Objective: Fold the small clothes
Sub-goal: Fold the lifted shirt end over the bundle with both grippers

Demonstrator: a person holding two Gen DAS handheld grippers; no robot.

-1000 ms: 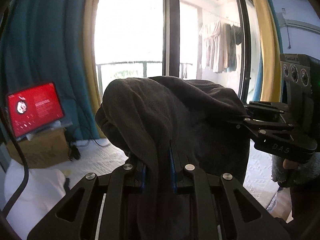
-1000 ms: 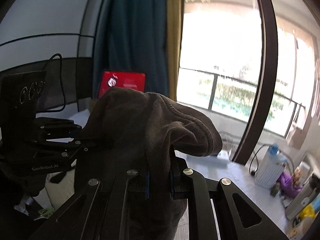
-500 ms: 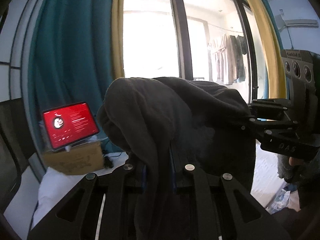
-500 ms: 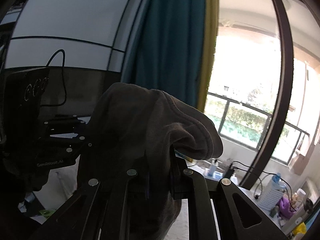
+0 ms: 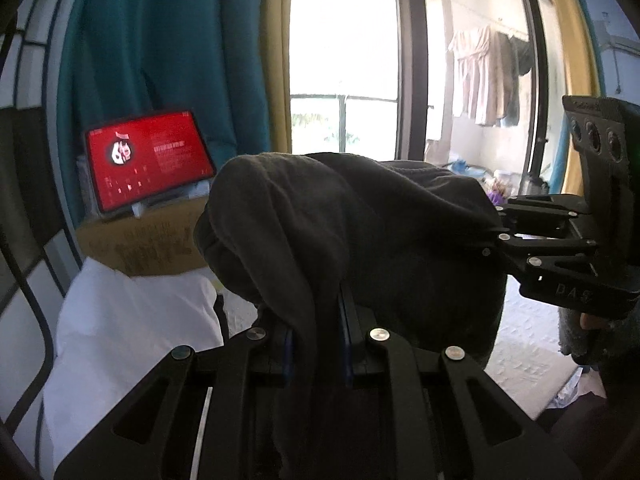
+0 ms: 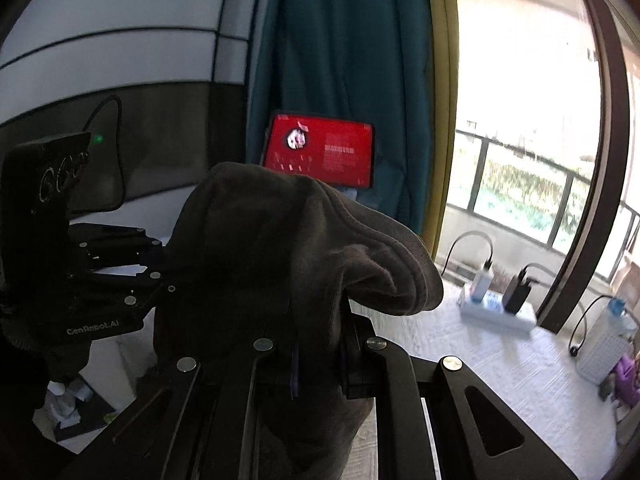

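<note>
Two hand-held grippers, left (image 5: 316, 344) and right (image 6: 318, 354), each pinching dark garment (image 5: 360, 232) draped between them

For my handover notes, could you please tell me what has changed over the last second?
Both views swung: the red-screened tablet and teal curtain slid toward frame centre, so both hands swept sideways. Unchanged: left gripper and right gripper stay shut on the dark grey knitted garment, stretched between them.
</note>
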